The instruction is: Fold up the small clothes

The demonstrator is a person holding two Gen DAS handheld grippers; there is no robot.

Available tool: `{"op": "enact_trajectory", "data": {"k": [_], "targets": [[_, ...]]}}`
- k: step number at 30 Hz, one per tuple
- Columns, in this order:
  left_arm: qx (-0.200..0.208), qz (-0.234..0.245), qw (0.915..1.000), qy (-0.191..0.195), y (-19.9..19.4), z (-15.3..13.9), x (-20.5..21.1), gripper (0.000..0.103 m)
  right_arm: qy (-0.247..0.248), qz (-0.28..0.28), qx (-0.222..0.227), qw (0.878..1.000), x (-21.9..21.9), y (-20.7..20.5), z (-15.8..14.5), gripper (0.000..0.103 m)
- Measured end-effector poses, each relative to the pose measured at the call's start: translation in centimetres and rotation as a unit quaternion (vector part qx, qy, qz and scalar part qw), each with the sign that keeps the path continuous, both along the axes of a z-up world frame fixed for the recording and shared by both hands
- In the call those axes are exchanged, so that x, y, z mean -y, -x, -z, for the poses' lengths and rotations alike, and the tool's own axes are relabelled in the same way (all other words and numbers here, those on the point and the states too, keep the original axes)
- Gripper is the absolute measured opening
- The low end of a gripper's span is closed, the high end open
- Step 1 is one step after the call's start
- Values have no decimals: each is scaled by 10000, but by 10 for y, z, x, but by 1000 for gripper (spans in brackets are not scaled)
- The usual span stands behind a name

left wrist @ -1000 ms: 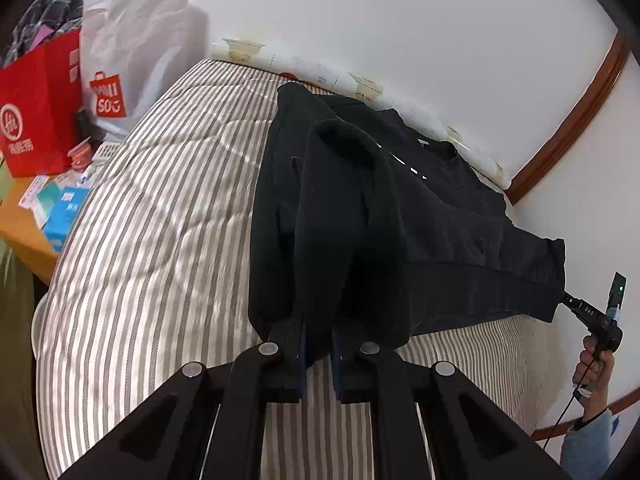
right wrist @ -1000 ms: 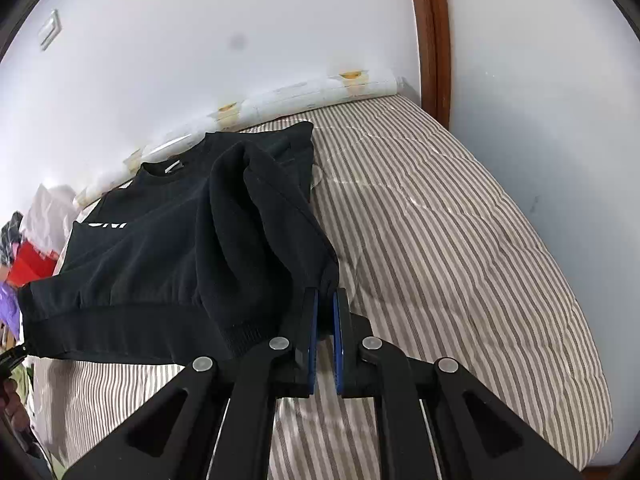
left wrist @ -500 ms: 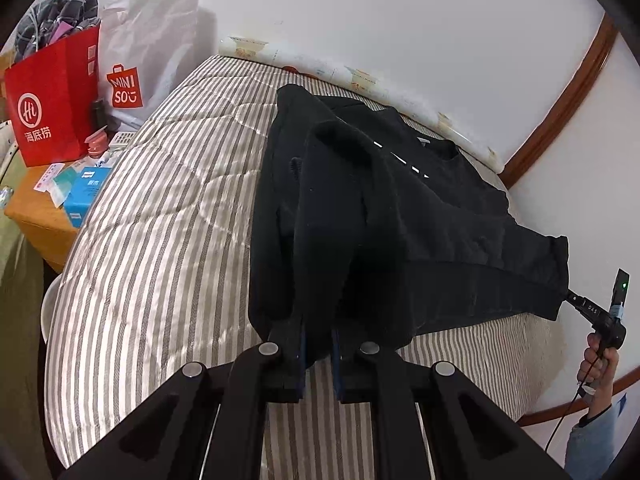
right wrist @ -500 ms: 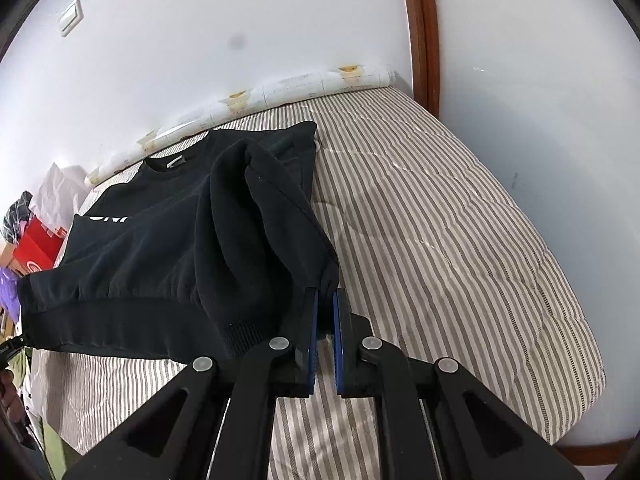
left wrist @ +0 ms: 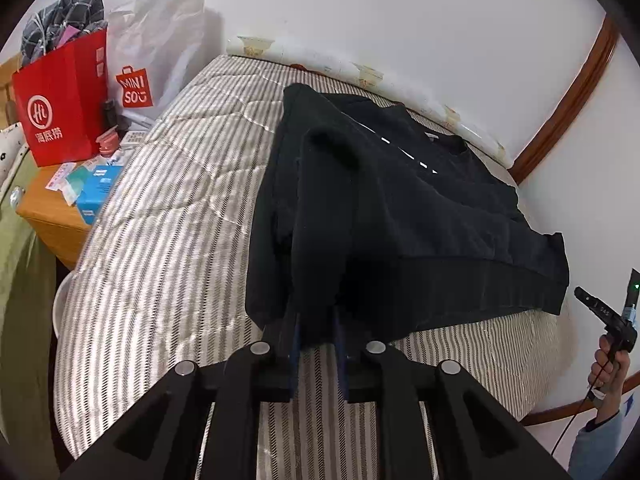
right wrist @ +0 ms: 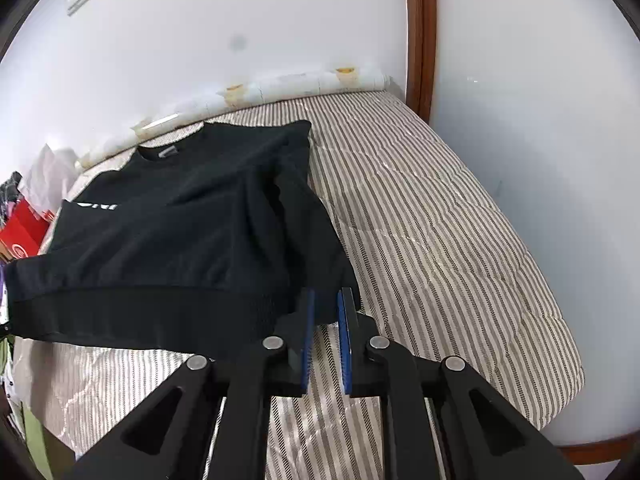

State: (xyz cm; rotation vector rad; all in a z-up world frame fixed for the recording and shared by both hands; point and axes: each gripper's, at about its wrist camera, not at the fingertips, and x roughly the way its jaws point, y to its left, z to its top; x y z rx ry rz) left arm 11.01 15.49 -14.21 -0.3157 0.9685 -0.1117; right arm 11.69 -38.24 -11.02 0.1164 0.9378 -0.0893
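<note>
Our left gripper (left wrist: 316, 320) pinches the black sweatshirt (left wrist: 400, 208) lying on the striped mattress (left wrist: 168, 208). Our right gripper (right wrist: 325, 312) has parted, cloth loose between its pads. A white bag (left wrist: 160, 48) reads "MINISO"; the red bag (left wrist: 64, 100) shows "Hi".

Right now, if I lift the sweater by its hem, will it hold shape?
Likely floppy: the sweater already drapes in soft folds on the mattress. Probably not slippery; its ribbed hem looks thick and grippy.
</note>
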Motion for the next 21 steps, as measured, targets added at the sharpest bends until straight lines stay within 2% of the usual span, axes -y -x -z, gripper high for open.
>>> {"op": "enact_trajectory", "data": {"k": [1, 3, 5, 6, 12, 16, 21], "targets": [[20, -16, 10000, 10, 2, -1, -1, 16, -64, 20, 28, 10000, 2, 4, -3, 18], [69, -63, 9999, 117, 6, -6, -5, 22, -200, 2, 86, 9998, 3, 9, -6, 31], [163, -59, 9995, 274, 10, -11, -8, 26, -273, -80, 157, 9995, -1, 15, -8, 40], [209, -37, 9993, 322, 12, -14, -8, 28, -277, -148, 175, 9994, -3, 17, -8, 41], [431, 193, 9978, 465, 12, -24, 3, 43, -325, -524, 150, 9980, -23, 15, 3, 42], [354, 302, 9979, 447, 7, -20, 13, 44, -339, -599, 58, 9976, -30, 5, 17, 42], [132, 413, 9979, 477, -8, -5, 22, 43, -419, -424, -88, 9982, -25, -9, 38, 42]]}}
